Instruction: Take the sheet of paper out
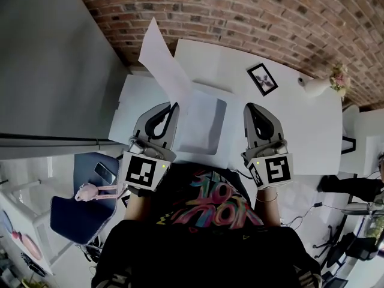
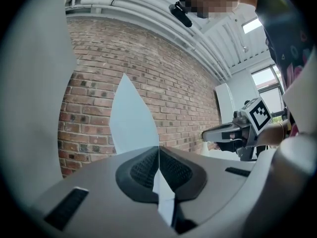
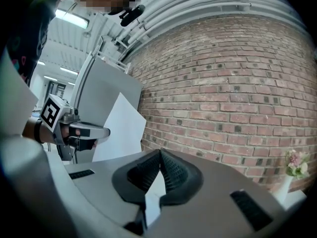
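The white sheet of paper stands up in the air, slanting toward the upper left, over the white table. My left gripper is shut on its lower corner. In the left gripper view the sheet rises from between the closed pads of my left gripper against the brick wall. My right gripper hangs level to the right of it, apart from the sheet. Its pads meet at the tip in the right gripper view, and nothing sticks out of them. That view shows the sheet at the left.
A white printer-like box with a pale grey tray lies on the table under the grippers. A small framed picture and a vase with flowers stand farther right. A grey cabinet is at the left, a blue chair below it.
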Motion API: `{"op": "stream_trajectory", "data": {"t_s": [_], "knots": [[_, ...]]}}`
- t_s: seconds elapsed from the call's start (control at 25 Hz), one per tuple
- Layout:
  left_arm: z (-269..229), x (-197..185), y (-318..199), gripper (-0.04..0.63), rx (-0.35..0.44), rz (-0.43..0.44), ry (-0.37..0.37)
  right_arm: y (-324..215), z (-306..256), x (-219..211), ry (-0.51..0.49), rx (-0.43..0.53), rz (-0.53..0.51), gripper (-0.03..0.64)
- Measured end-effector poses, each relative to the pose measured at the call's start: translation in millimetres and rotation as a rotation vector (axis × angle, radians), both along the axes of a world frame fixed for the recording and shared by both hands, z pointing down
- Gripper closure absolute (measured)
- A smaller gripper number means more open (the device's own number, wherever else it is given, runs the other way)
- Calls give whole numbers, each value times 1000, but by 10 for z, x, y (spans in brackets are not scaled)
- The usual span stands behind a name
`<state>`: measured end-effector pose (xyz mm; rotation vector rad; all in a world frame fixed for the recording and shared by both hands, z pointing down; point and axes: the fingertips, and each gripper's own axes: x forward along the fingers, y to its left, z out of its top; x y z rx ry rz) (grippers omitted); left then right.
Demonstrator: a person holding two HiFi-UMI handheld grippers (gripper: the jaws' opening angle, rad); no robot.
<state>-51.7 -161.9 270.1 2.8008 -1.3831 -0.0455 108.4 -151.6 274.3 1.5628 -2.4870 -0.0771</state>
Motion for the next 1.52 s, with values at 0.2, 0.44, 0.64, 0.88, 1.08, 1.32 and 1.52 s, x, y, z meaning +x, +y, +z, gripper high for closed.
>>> {"op": "stream_trajectory", "data": {"t_s": [0.2, 0.44, 0.64, 0.88, 1.08, 1.32, 1.52], "knots": [[26, -3, 8, 574, -8, 3, -6, 28, 22, -27, -12, -1, -9, 601], [82, -53, -11, 574, -36, 5, -8, 7, 38, -56, -20, -11, -3, 601], [189, -76, -15, 574, -62, 24, -46, -13, 64, -27, -46, -31, 9, 603], [224, -122, -37, 574, -66, 32, -61, -29, 90, -43, -59, -37, 12, 603], [268, -160, -66, 574, -78, 29, -78, -47, 117, -70, -54, -47, 8, 603], [165, -142, -135, 572, -54, 22, -21, -71, 144, -64, -53, -58, 8, 603], [191, -164, -159, 574, -59, 25, -34, -89, 157, -76, -49, -61, 3, 603]]}}
